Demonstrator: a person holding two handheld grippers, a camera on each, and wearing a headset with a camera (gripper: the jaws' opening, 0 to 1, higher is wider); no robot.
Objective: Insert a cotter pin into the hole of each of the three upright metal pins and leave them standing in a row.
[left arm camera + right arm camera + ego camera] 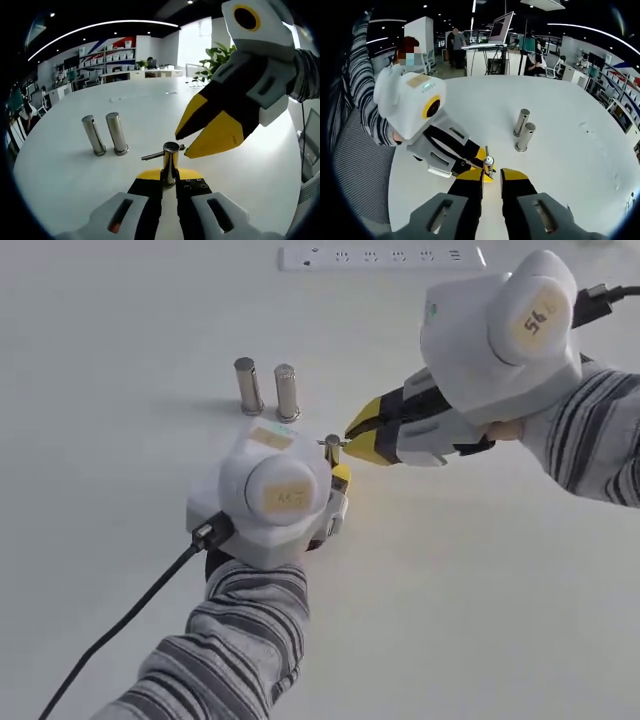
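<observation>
Glossy metal pins point(116, 132) — matt table point(60, 172)

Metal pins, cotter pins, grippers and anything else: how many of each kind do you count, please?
Free metal pins: 2
Held metal pin, in the left gripper: 1
Cotter pin: 1
Grippers, the left one and the right gripper: 2
Power strip: 1
Total: 7

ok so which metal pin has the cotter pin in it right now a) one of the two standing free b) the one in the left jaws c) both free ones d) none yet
B: the cotter pin sticks through the top of the metal pin clamped by the left gripper; one free pin and the other free pin show none.
</observation>
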